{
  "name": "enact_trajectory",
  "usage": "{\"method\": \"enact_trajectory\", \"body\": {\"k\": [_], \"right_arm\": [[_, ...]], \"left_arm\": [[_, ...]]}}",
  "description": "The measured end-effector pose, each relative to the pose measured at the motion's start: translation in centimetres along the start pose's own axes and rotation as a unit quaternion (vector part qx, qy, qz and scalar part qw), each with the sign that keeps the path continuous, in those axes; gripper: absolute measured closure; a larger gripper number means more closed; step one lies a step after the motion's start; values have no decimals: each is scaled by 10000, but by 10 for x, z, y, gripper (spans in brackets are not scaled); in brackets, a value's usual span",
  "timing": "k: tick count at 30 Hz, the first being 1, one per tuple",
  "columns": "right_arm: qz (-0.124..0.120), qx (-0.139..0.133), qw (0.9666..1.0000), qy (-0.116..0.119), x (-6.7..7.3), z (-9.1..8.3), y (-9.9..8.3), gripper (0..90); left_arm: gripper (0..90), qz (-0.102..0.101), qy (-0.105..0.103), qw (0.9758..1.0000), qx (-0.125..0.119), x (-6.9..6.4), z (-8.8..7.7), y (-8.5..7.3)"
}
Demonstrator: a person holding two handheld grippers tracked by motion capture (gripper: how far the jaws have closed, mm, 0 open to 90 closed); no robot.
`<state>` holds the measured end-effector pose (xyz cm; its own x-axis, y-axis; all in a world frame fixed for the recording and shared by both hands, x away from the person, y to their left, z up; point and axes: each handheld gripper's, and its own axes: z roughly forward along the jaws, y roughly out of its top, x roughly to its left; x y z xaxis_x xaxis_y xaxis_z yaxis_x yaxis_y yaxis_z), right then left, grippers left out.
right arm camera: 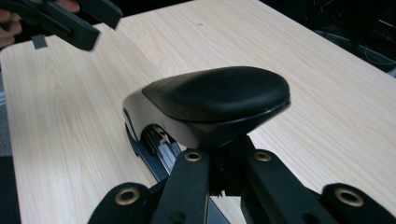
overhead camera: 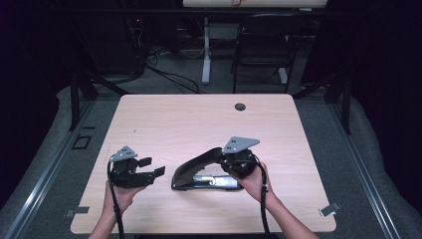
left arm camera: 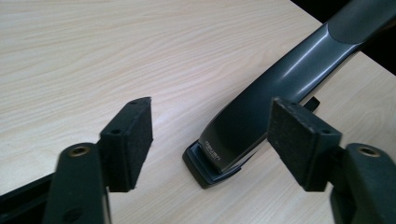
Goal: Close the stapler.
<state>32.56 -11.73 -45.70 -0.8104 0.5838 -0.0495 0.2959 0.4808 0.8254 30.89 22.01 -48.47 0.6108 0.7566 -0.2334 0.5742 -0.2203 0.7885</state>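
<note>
Jaws of the left gripper [overhead camera: 155, 167] stand apart with nothing between them; in the left gripper view both pads [left arm camera: 299, 140] are bare, and the stapler's nose sits on the wood beyond the gap, untouched. Jaws of the right gripper [overhead camera: 234, 164] are drawn close together at the tail end of the stapler [overhead camera: 204, 172], under its raised handle; I judge them clamped on that rear part, though the contact itself is hidden beneath the handle's black cap [right arm camera: 217, 95].

Object: a large black long-arm stapler, brand mark on the nose unreadable. It lies on the surface [overhead camera: 199, 119] near the front edge, slightly right of centre. Base flat on the wood, metal staple channel [overhead camera: 211, 180] exposed, handle lifted up and back toward the right.

Key relation: long axis runs roughly parallel to the front edge, nose pointing toward the left edge, tail toward the right. The left gripper sits just beside the nose, apart from it, jaws pointing along that axis at the nose. The left hand [overhead camera: 119, 196] is therefore the nearer one to the free end.

Judgement: any next grip on the nose falls to the left gripper, closing across the nose from its two sides, while the right steadies the tail.
</note>
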Motion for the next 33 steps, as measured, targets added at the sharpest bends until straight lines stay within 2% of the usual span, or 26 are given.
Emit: {"method": "enact_trajectory", "body": {"k": [8, 13, 18, 24, 27, 33], "right_arm": [[34, 75, 10000, -48, -5, -1, -13, 900], [-119, 175, 9996, -173, -6, -2, -20, 900], [-74, 321, 9993, -182, -10, -2, -30, 900], [192, 564, 9981, -176, -15, 1, -45, 895], [129, 696, 9972, -260, -18, 3, -51, 892], [201, 804, 9963, -229, -23, 7, -58, 894]], "left_arm": [[244, 11, -45, 10000, 72, 1, 1, 0], [161, -34, 54, 9999, 131, 3, 2, -1], [159, -55, 52, 9999, 155, 5, 2, -1], [159, -36, 61, 9998, 187, 5, 3, -1], [157, -23, 51, 9997, 220, 5, 2, -1], [151, -76, 80, 9999, 132, 8, 0, -2]]}}
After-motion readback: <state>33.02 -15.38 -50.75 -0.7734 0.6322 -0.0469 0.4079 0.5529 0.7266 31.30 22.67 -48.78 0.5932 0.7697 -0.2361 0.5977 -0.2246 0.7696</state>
